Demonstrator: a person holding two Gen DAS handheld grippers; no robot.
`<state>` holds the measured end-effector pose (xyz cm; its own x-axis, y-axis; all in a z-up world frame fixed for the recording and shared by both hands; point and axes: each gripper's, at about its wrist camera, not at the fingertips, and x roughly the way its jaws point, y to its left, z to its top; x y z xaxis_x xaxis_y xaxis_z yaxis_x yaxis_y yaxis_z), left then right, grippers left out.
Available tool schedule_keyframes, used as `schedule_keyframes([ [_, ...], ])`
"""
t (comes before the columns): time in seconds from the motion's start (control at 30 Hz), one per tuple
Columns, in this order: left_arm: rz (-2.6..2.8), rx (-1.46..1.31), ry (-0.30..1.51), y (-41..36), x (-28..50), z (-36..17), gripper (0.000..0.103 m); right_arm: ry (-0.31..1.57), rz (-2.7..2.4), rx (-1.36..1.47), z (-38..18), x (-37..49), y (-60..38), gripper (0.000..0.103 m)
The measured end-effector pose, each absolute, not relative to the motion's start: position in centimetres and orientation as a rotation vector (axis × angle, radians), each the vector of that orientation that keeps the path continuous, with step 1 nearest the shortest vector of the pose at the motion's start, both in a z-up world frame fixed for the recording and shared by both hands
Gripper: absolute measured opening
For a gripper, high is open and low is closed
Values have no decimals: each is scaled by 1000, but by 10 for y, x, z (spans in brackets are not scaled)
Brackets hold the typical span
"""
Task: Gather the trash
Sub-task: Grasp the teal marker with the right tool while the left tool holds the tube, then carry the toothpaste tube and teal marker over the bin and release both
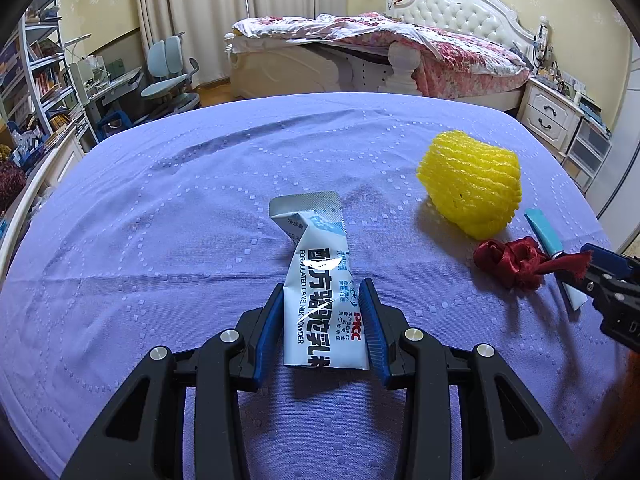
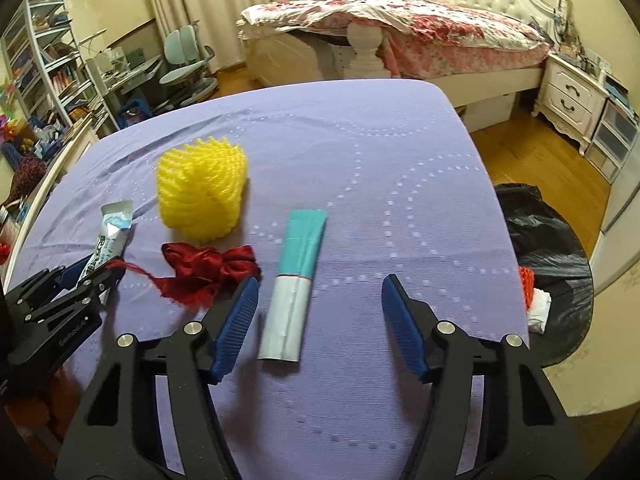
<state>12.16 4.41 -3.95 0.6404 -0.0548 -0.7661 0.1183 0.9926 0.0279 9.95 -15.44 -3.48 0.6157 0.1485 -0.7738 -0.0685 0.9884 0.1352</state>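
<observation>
My left gripper (image 1: pixel 325 304) is shut on a white and blue milk powder sachet (image 1: pixel 320 280), its pads against both sides, on the purple tablecloth (image 1: pixel 160 220). The sachet also shows in the right wrist view (image 2: pixel 110 236). My right gripper (image 2: pixel 320 300) is open and empty, just above the cloth. A teal and silver wrapper (image 2: pixel 296 280) lies between its fingers, nearer the left finger. A red ribbon (image 2: pixel 208 268) lies left of it, and a yellow foam fruit net (image 2: pixel 202 192) stands behind that. A black trash bag (image 2: pixel 548 264) hangs open off the table's right edge.
The trash bag holds something red and something white (image 2: pixel 534 296). Beyond the table are a bed (image 1: pixel 380 48), a desk chair (image 1: pixel 168 76), shelves (image 1: pixel 40 72) on the left and a white nightstand (image 2: pixel 568 96) on the right. Wooden floor (image 2: pixel 540 152) lies right of the table.
</observation>
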Motion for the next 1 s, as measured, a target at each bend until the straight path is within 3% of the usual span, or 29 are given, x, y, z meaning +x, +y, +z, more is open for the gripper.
schedule_keyframes([
  [0.07,-100,75,870,45,122,-39,40,897,127,71,-35,97,-147,56],
  [0.17,-105,65,869,47,121,-39,39,888,123,41,-36,90,-141,41],
  [0.23,-110,55,867,48,121,-39,39,880,115,30,-36,86,-142,25],
  [0.3,-114,45,867,50,120,-38,39,878,117,37,-37,85,-141,19],
  [1.0,-143,2,778,43,91,-17,38,810,132,152,-25,65,-172,14],
])
